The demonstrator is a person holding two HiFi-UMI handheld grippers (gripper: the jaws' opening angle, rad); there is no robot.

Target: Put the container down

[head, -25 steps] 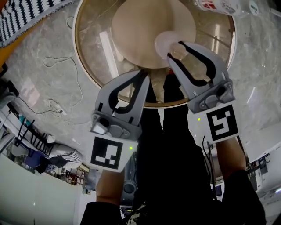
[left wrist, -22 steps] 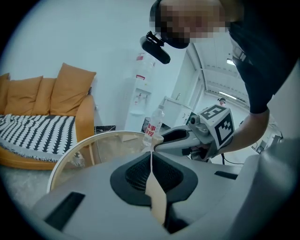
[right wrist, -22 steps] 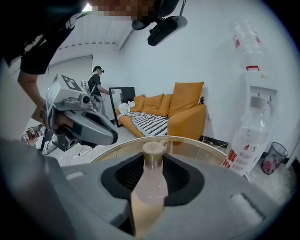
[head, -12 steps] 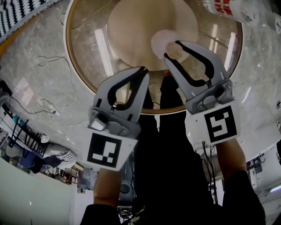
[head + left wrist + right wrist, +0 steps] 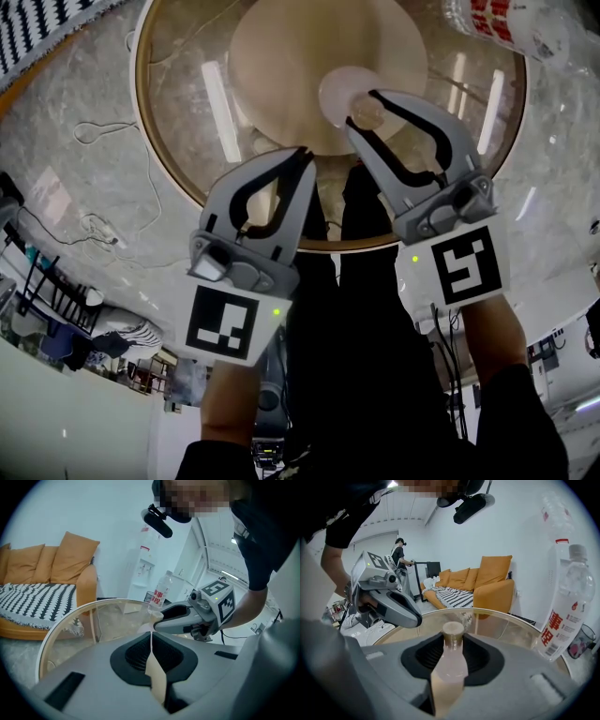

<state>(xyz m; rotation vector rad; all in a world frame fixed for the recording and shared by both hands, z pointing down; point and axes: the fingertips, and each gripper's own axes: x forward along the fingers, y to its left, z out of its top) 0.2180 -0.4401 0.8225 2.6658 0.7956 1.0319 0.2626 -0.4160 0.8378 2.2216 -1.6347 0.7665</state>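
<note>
Container (image 5: 450,667), contents unclear, in grasp of right gripper (image 5: 362,108) over glass table (image 5: 183,103); left gripper (image 5: 305,156), jaws together.

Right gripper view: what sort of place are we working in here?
Likely a lounge corner of an office or lab: an orange sofa with a striped throw behind the round glass table, a water dispenser, and another person standing further back.
</note>
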